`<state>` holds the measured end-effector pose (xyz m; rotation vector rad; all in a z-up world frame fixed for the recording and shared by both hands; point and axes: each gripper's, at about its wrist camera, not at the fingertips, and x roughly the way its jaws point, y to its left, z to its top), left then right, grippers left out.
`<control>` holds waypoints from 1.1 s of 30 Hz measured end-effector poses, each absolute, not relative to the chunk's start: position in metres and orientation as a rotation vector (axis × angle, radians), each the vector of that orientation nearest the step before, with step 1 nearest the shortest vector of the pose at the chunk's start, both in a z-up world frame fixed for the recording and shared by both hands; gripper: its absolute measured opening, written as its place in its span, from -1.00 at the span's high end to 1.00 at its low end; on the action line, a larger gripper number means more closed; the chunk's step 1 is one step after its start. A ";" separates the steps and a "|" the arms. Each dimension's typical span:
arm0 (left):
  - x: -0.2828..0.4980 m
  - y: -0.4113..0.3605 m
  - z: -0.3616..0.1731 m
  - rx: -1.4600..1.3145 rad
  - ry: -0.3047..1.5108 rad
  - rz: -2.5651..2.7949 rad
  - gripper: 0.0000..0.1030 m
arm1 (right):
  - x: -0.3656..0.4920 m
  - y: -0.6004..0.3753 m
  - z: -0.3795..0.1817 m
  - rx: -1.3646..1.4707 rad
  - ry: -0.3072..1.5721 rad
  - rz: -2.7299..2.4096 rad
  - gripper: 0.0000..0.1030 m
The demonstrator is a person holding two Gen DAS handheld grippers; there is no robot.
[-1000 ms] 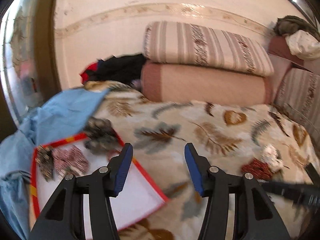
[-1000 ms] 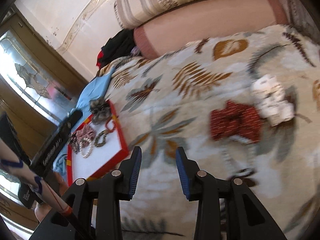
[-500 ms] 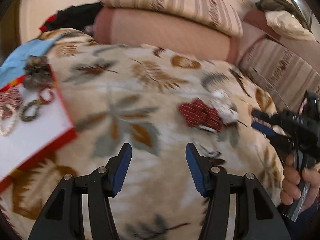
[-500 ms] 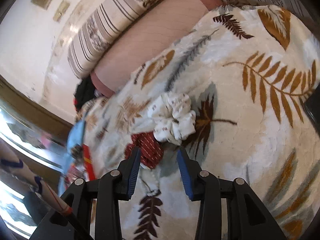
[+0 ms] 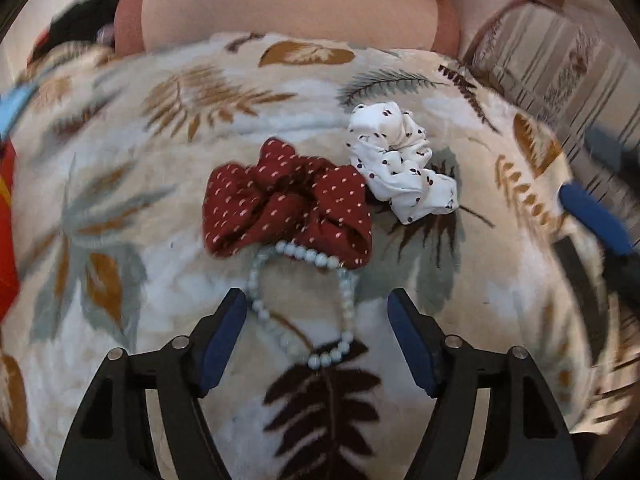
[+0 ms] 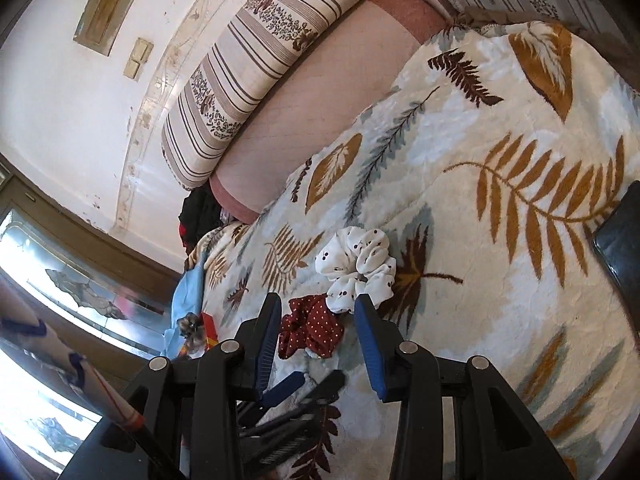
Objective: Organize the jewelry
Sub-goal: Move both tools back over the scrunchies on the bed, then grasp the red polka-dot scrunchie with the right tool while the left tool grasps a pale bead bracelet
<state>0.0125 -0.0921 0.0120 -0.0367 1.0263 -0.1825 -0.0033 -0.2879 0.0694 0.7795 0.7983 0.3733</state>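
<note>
Left gripper (image 5: 316, 320) now down over the pale bead bracelet (image 5: 304, 300), jaws just widened, pads clear of it, bracelet partly under red scrunchie (image 5: 288, 208) on leaf-print blanket (image 5: 120, 200), white scrunchie (image 5: 400, 164) alongside, red-edged tray gone from centre, right gripper (image 6: 316, 328) apart, empty.

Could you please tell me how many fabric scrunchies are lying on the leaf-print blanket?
2: the red dotted scrunchie lies mid-blanket above the bead bracelet; the white scrunchie touches its upper right. None seems hidden.
</note>
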 end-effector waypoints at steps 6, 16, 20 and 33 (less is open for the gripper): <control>0.006 -0.060 0.012 -0.007 0.981 -0.118 0.89 | 0.003 -0.281 0.066 0.761 0.821 0.385 0.17; -0.006 0.022 0.036 -0.009 0.920 -0.084 0.89 | 0.020 -0.222 0.046 0.599 0.916 0.422 0.12; -0.007 0.031 0.046 -0.023 0.863 -0.079 0.89 | 0.035 -0.198 0.031 0.578 0.960 0.415 0.12; 0.008 0.035 0.047 -0.013 0.820 -0.075 0.89 | 0.042 -0.148 0.028 0.344 0.900 0.438 0.79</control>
